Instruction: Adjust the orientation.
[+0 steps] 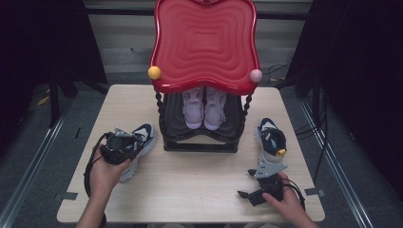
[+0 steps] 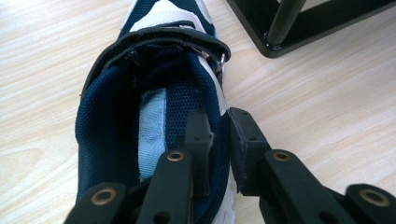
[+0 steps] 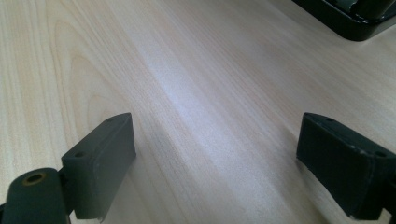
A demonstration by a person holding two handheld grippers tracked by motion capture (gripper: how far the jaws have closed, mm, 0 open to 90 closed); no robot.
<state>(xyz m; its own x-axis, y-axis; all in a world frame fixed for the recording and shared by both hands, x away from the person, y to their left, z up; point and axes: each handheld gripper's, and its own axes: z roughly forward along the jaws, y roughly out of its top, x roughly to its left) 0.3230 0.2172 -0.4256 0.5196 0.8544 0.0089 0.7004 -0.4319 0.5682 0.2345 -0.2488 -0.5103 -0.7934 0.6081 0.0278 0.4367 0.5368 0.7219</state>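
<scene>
Left gripper: its jaws pinch the side wall of the blue shoe, one jaw inside, one outside.
Blue shoe: on the table, left of the black rack.
Right gripper: jaws wide apart, nothing between them, low over bare table.
Other shoe: right of the rack.
Pink shoes: on the rack.

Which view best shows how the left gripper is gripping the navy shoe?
The left gripper view: the left gripper has one jaw inside the navy shoe, one outside, pinching its side wall. The high view has the hand covering that grip. The right gripper view faces the table.
</scene>
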